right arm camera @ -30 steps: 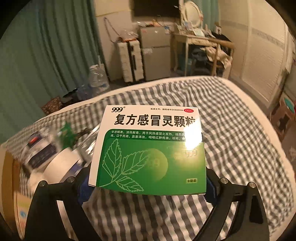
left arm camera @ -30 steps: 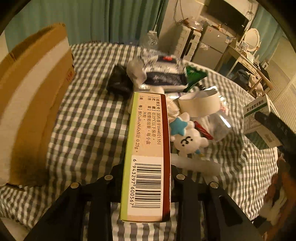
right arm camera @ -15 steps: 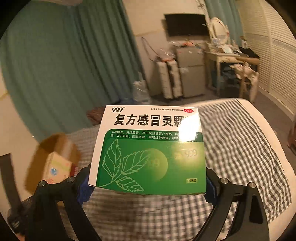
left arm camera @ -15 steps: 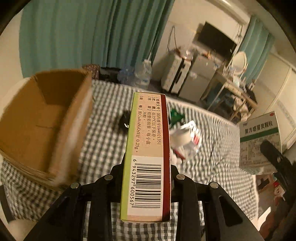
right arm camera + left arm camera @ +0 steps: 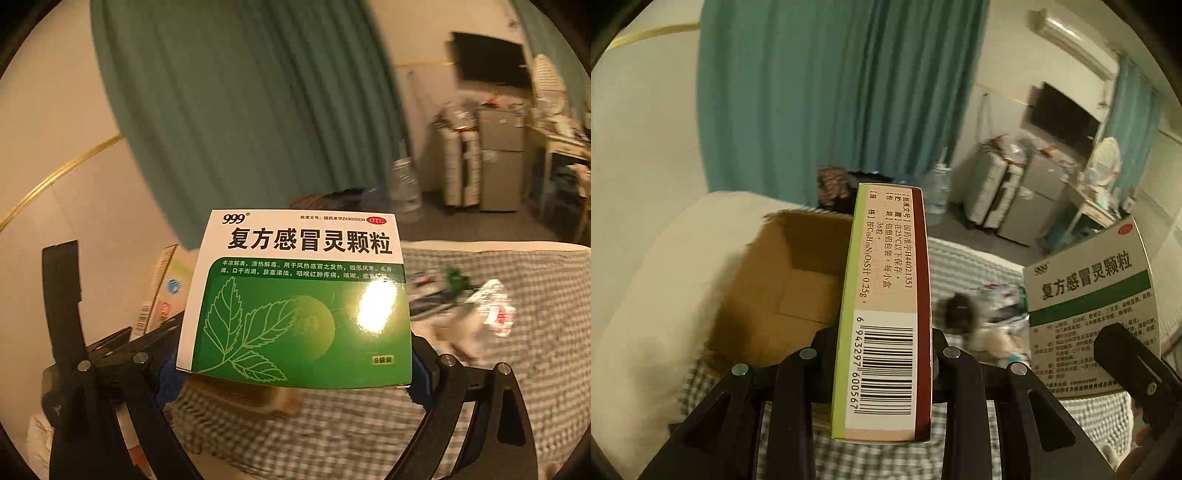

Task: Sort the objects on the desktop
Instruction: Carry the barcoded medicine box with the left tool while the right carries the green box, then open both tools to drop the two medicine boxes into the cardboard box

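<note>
Swung toward the open cardboard box (image 5: 786,291) within 1 second — clutter pile (image 5: 990,317) now beyond it. Left claw (image 5: 882,354) pinching the barcoded medicine box (image 5: 886,306), right claw (image 5: 295,369) gripping the green 999 granule box (image 5: 299,299) — both aloft beside the cardboard box, drop-off likely next.

Both wrist views: shared checkered bed (image 5: 964,266)

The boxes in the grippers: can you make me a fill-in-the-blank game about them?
1. The right gripper holds a white and ____ box.
2. The left gripper holds a narrow box with a ____ printed near its bottom.
3. Behind the narrow box sits an open ____ carton.

Missing words: green; barcode; cardboard
</note>
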Motion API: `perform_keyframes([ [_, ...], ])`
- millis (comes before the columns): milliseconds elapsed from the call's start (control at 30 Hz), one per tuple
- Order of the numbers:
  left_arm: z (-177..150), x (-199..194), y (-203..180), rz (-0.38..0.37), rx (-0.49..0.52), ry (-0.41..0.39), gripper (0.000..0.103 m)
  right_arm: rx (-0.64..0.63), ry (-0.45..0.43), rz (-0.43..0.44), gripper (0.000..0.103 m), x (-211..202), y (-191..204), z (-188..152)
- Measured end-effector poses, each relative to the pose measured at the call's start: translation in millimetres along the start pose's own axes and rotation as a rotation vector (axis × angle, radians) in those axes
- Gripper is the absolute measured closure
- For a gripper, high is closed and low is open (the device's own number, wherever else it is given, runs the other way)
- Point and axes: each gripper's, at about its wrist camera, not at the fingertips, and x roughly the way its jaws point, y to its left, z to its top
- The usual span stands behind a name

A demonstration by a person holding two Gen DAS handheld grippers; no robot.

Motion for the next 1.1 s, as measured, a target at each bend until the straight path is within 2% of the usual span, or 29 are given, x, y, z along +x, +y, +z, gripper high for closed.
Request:
perform_keyframes([
  [133,-6.6,24.8,27.3,0.030,-0.028,0.051,0.073,-0.002,0.070,0.040,0.010,50.9,23.9,0.2],
  [267,-19.5,46.9,44.1,0.035,-0.025,0.099,0.073,0.000,0.140,0.049,0.010,96.6,31.4,-2.0],
  [533,-21.3,62.3,55.4,0.022,-0.035,0.129,0.073,0.041,0.188,0.060,0.009,147.6,38.5,-0.7],
  [633,-23.3,60.8,55.1,0.047,-0.029,0.130,0.067,0.048,0.201,0.038,0.008,150.6,38.4,2.5],
  [667,-26.2,62.1,58.4,0.043,-0.029,0.135,0.054,0.032,0.201,0.022,0.008,150.7,38.6,3.2],
  [700,-27.2,62.3,57.4,0.035,-0.027,0.139,0.044,0.017,0.197,0.012,0.008,149.7,42.3,2.4],
  [733,-31.4,58.6,60.3,0.047,-0.026,0.133,0.029,0.007,0.188,0.009,0.007,149.8,50.1,2.0],
  [767,-32.7,56.5,61.3,0.058,-0.027,0.122,0.025,0.002,0.173,0.015,0.006,145.7,49.7,2.0],
  [933,-32.4,42.2,60.0,0.059,-0.045,0.093,0.023,0.003,0.112,0.041,0.005,119.7,47.5,3.1],
  [1100,-31.2,21.4,47.8,0.053,-0.035,0.073,0.023,0.002,0.072,0.025,0.005,85.6,37.8,10.1],
])
